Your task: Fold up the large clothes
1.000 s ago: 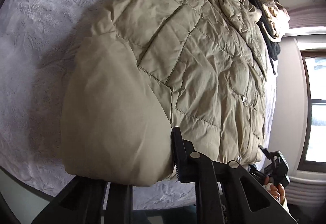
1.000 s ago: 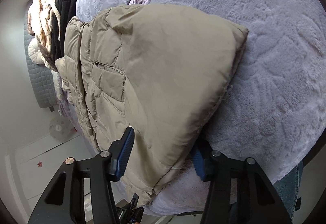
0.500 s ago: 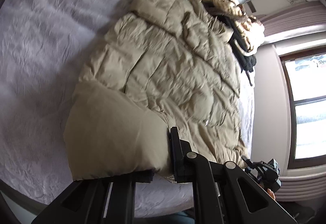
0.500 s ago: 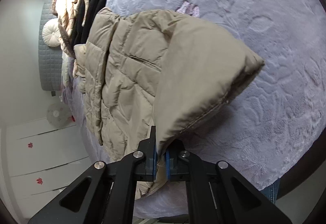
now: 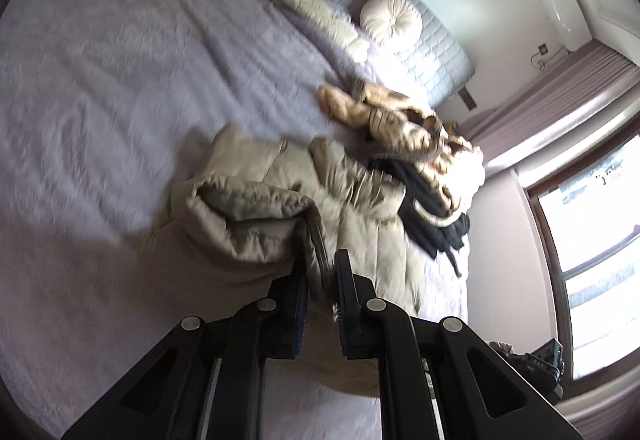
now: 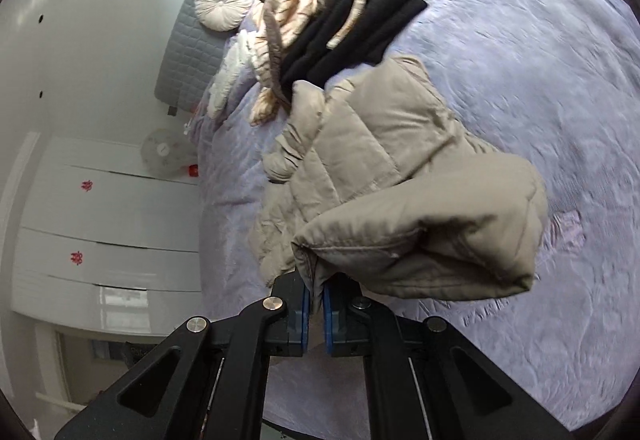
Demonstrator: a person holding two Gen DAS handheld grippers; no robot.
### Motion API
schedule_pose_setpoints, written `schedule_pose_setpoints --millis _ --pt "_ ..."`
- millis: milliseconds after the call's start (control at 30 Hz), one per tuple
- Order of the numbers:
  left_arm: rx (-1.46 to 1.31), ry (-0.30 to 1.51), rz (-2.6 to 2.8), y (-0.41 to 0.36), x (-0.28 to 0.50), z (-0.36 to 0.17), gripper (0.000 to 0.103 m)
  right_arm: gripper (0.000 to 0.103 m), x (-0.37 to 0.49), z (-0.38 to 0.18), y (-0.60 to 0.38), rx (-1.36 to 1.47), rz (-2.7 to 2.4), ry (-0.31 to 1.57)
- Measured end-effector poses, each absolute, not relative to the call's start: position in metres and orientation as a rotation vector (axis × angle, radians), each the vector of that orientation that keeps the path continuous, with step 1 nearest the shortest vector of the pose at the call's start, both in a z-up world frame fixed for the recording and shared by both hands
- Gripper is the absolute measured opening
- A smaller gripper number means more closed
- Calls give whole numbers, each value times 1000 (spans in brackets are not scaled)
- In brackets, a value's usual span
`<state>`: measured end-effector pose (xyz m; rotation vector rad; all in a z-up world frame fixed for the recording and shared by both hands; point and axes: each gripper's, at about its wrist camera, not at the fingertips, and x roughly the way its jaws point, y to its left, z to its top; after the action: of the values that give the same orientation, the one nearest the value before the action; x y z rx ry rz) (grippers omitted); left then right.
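Lifted since before, puffy quilted jacket point(image 6: 384, 176) hem bunches over plush bedspread point(image 6: 540, 80).

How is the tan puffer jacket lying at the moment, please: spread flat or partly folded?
Partly folded. Both tongs, left and right, pinch the jacket hem and hold it lifted, doubled toward the collar, above the bed.

bed point(image 5: 100, 88): lilac cover | headboard point(image 5: 400, 20): grey quilted | window point(image 5: 592, 240): bright | wardrobe point(image 6: 100, 208): white

I see the jacket point(image 6: 384, 176) on the bed point(image 6: 540, 80), the clothes pile point(image 6: 340, 0) behind it, nearer the headboard point(image 6: 192, 40).
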<state>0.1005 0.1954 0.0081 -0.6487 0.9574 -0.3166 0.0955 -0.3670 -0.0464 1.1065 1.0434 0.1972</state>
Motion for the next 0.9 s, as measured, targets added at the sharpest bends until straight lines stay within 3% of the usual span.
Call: schedule_pose_setpoints --millis 200,633,900 --pt "-626 894 -293 179 165 10 14 6 180 -43 -370 1001 246 1055" --pt "-457 995 -253 153 300 -77 14 5 314 -117 -367 918 122 1091" --pt "-367 1087 -155 138 342 -142 14 4 343 -183 -366 861 -5 1193"
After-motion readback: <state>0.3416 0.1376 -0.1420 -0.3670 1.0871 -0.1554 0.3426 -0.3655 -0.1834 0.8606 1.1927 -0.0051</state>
